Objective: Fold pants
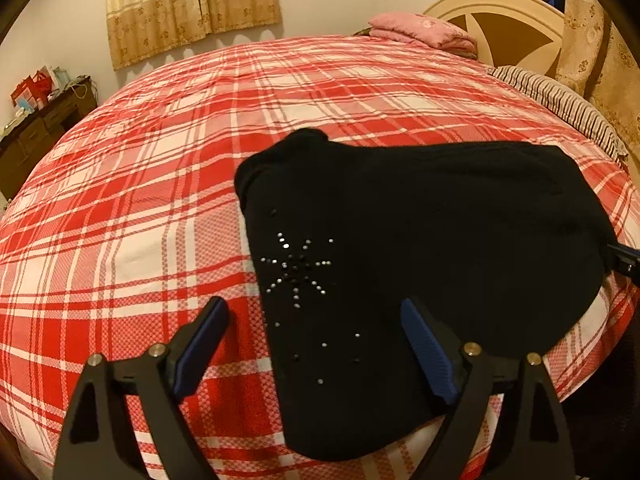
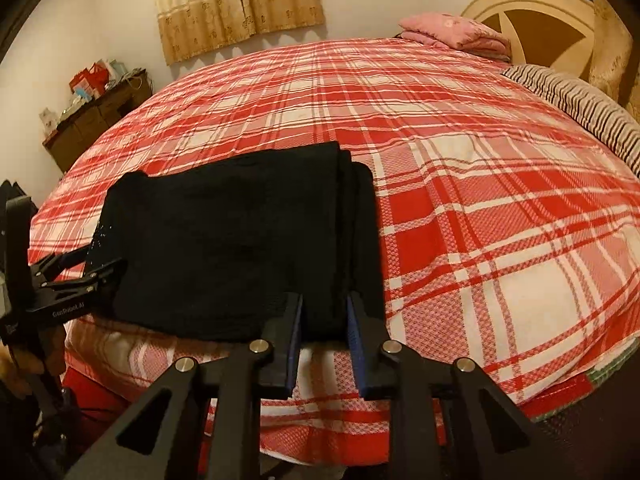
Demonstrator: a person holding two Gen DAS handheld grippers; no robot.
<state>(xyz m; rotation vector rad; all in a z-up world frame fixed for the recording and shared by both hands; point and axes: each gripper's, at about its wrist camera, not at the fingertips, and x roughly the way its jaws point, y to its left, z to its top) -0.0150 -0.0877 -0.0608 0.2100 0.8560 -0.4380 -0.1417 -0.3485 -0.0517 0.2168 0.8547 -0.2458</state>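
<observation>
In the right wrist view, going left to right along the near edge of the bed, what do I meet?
Left gripper → black pants → right gripper at the pants' right edge → bare plaid bedcover.

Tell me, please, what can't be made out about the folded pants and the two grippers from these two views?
- Black pants: the layers are too dark to count in either view.
- Right gripper: the right wrist view doesn't show whether its pads press the pants' edge.
- Left gripper: open over the rhinestone star; any contact underneath is hidden.
</observation>
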